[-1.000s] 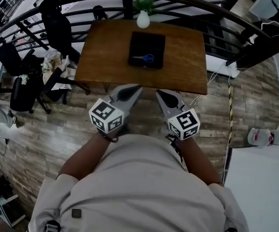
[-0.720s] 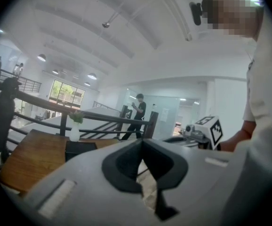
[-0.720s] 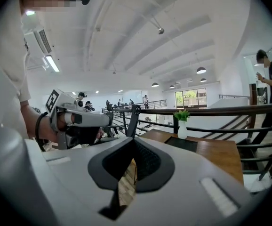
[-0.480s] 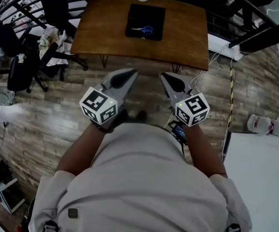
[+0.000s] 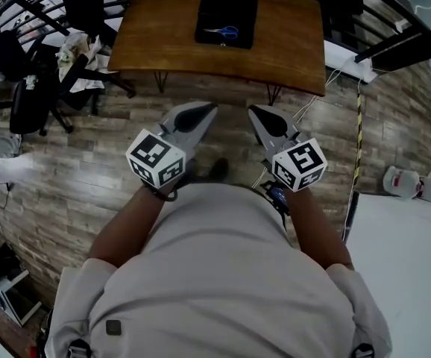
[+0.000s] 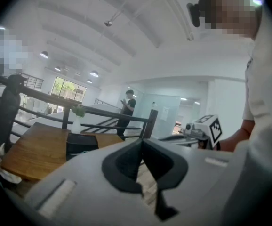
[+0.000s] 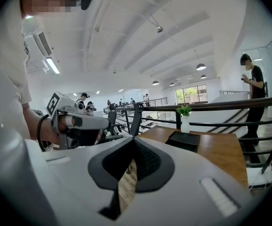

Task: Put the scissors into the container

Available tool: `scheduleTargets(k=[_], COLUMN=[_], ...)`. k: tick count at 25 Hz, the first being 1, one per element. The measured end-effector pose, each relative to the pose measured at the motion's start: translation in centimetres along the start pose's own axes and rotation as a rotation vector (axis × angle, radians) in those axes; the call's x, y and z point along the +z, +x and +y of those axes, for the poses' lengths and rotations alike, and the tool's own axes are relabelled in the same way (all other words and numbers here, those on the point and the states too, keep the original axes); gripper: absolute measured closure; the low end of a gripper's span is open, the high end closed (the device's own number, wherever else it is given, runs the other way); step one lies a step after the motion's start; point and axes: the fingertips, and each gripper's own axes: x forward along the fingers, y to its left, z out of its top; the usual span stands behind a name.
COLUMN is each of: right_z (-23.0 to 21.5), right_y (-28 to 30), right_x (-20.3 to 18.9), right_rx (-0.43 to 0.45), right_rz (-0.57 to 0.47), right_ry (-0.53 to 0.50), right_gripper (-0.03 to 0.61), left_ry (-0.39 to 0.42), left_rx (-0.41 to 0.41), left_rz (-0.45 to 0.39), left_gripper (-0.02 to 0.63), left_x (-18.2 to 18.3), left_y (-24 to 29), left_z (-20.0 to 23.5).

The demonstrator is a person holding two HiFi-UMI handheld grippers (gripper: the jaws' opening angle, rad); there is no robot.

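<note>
The blue-handled scissors (image 5: 224, 30) lie inside a black container (image 5: 209, 10) on a wooden table (image 5: 156, 39) at the top of the head view. Both grippers hang over the plank floor, well short of the table's near edge and close to the person's chest. My left gripper (image 5: 205, 110) is shut with nothing in it, and so is my right gripper (image 5: 256, 112). In the left gripper view the container (image 6: 82, 145) shows beyond the shut left gripper (image 6: 142, 143). The right gripper view has the container (image 7: 183, 141) past the shut right gripper (image 7: 133, 143).
A white vase (image 7: 186, 124) with a plant stands behind the container. A black railing (image 7: 230, 106) runs round the table's far side, with a person (image 7: 253, 91) beyond it. Office chairs (image 5: 29, 88) crowd the left. A white surface (image 5: 406, 274) lies at right.
The table with the container has slid up and away in the head view, and more floor shows before it. Both grippers stay shut and side by side.
</note>
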Motion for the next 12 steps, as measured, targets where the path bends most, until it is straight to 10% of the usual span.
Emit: scheduleTargets(k=[12], right_z=[0.8], right_y=[1.5], right_x=[0.3], right_rx=[0.010], right_rz=[-0.005], right_ry=[0.009], right_gripper=[0.572], left_ry=[-0.004], left_rx=[0.009], left_rz=[-0.014], left_gripper=[0.609], left_x=[0.4], left_y=[-1.0], left_z=[1.0])
